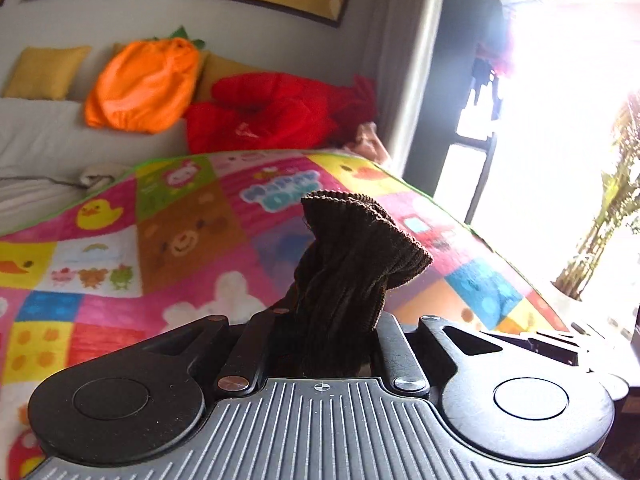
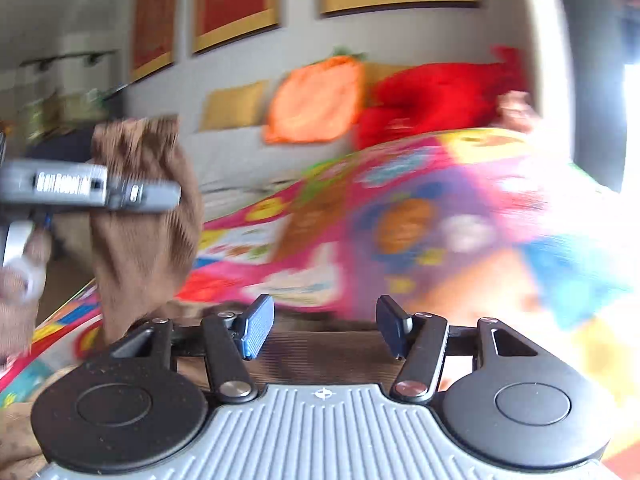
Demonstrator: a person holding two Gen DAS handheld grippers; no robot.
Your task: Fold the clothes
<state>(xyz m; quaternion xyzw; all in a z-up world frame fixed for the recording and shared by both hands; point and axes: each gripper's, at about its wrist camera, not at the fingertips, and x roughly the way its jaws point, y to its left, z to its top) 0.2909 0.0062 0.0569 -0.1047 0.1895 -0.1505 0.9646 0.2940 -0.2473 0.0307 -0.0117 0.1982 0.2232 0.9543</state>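
My left gripper [image 1: 336,320] is shut on a brown ribbed knit garment [image 1: 352,260], whose hem bunches up out of the jaws above the colourful patchwork blanket [image 1: 160,240]. In the blurred right wrist view the same brown garment [image 2: 144,216] hangs from the left gripper [image 2: 160,196] at the left, lifted over the blanket [image 2: 440,220]. My right gripper [image 2: 324,328] is open with blue pads [image 2: 256,328]; more brown fabric [image 2: 320,352] lies just under its fingers, not gripped.
An orange pumpkin cushion [image 1: 144,84], a red plush pile [image 1: 272,112] and yellow pillows [image 1: 44,72] line the back wall. A white sheet [image 1: 36,136] lies at the left. A bright window [image 1: 560,120] is at the right.
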